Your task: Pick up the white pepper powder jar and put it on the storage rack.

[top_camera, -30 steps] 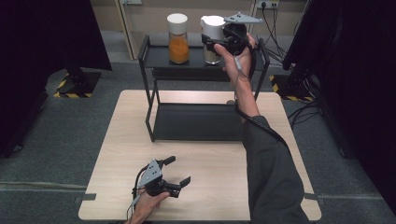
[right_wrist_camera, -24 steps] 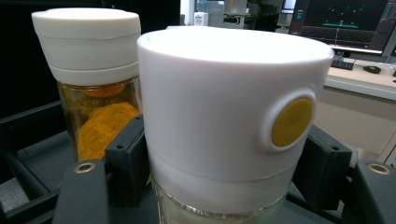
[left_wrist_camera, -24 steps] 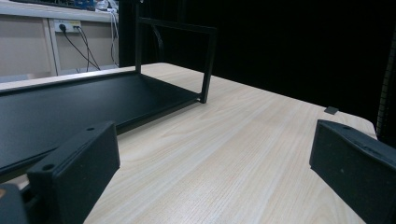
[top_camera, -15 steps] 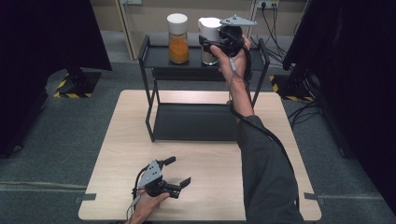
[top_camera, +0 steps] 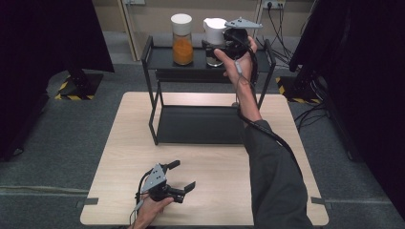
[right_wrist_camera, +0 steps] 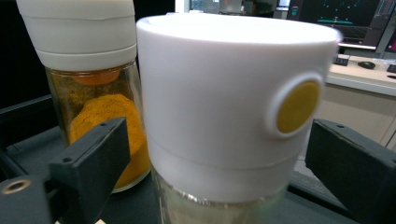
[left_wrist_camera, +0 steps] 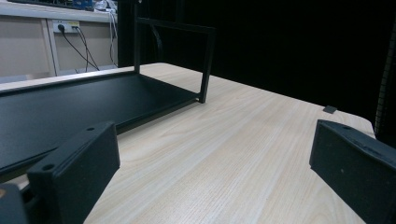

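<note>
Wooden table, black rack at back: right hand now at the top shelf.
Left gripper idle, wide open; orange jar beside; right gripper has closed in, jaws open around white-lidded jar, grasp next.

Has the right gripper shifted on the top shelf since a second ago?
Yes. The right gripper has shifted slightly left along the black rack, toward the orange-filled jar; its fingers now flank the white-lidded jar.

Right arm stretched to the frame's upper centre, right gripper with jaws spread wide; left hand rests at bottom centre, left gripper also agape.
</note>
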### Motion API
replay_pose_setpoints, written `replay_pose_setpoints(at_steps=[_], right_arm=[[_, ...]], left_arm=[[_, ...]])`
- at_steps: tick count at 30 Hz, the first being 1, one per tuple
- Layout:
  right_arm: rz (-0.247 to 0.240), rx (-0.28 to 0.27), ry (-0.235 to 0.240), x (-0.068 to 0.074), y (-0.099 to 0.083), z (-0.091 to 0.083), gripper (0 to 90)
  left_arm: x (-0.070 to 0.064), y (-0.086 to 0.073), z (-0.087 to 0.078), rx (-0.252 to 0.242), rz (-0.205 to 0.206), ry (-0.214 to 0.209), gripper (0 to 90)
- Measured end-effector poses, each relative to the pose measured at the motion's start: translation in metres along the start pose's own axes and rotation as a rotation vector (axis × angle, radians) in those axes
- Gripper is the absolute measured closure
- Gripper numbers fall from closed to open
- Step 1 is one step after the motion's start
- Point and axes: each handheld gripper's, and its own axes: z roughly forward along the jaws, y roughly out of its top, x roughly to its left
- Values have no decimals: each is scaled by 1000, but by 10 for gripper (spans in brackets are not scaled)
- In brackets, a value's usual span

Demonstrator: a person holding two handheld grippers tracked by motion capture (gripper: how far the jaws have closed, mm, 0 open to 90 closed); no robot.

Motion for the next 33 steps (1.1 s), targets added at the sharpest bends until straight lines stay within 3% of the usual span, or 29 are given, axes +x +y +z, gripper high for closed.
replay_pose_setpoints(at_steps=[15, 33], right_arm=[[10, -29, 60, -11, -10, -25, 12], [-9, -92, 166, -27, -46, -70, 5]], left_arm=[[0, 0, 0, 1, -1, 2, 11], [0, 0, 0, 3, -1, 8, 11]])
